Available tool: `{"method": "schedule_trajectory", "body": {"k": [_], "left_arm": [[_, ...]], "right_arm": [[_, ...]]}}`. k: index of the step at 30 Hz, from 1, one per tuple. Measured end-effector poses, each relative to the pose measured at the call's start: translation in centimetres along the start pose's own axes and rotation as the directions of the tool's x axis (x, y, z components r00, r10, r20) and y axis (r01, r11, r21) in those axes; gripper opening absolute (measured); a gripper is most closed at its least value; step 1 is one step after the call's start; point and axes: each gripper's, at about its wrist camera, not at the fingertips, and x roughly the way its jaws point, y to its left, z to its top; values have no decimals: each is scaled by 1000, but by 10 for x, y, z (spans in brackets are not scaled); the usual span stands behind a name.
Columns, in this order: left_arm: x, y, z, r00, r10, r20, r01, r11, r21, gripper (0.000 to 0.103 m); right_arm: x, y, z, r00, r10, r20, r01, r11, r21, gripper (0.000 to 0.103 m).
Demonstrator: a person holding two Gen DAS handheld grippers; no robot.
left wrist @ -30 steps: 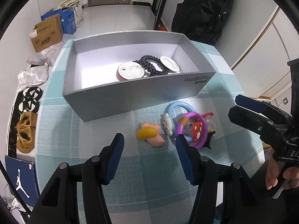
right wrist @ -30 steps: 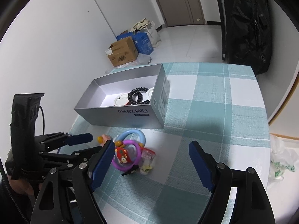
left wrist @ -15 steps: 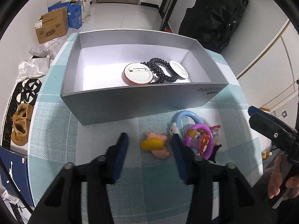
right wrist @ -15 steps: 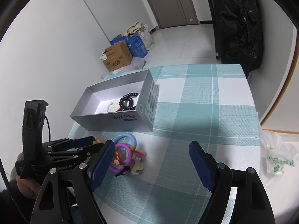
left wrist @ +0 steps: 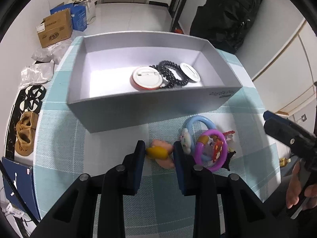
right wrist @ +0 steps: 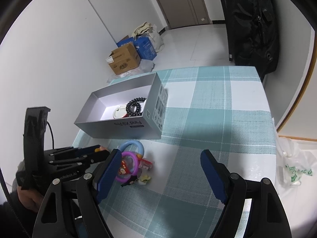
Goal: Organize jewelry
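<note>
A grey box point(left wrist: 122, 107) on the checked tablecloth holds a round white badge point(left wrist: 146, 78), a black bead bracelet point(left wrist: 172, 74) and a second badge point(left wrist: 190, 72). In front of it lie a yellow-and-pink hair clip point(left wrist: 159, 153), a blue ring point(left wrist: 198, 123), a purple ring point(left wrist: 211, 150) and small charms. My left gripper point(left wrist: 159, 152) has its jaws closed in on either side of the hair clip, touching it. My right gripper point(right wrist: 160, 168) is wide open and empty above the cloth, right of the pile point(right wrist: 130, 164). The box point(right wrist: 122, 126) also shows in the right wrist view.
The table's left edge point(left wrist: 37, 138) drops to a floor with shoes point(left wrist: 24, 134), bags and cardboard boxes point(left wrist: 54, 29). A black backpack point(left wrist: 225, 13) stands beyond the table. A plastic bag point(right wrist: 293, 162) lies off the right edge.
My left gripper has moved forward and down to the hair clip and narrowed its jaws around it. My right gripper has lifted and pulled back, still open.
</note>
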Motion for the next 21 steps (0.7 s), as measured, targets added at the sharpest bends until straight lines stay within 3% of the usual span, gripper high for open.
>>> {"method": "schedule_trajectory", "body": {"k": [9, 19, 21], "left_arm": [[-20, -12, 3, 997, -9, 74, 7, 999, 33, 23], [-37, 0, 10, 992, -32, 121, 35, 999, -22, 23], [-38, 0, 10, 991, -32, 126, 35, 999, -23, 23]], "right_arm": [[11, 15, -4, 999, 21, -38, -23, 998, -53, 81], [28, 52, -18, 991, 83, -101, -101, 977, -188, 80], [33, 55, -19, 991, 78, -113, -99, 975, -198, 75]]}}
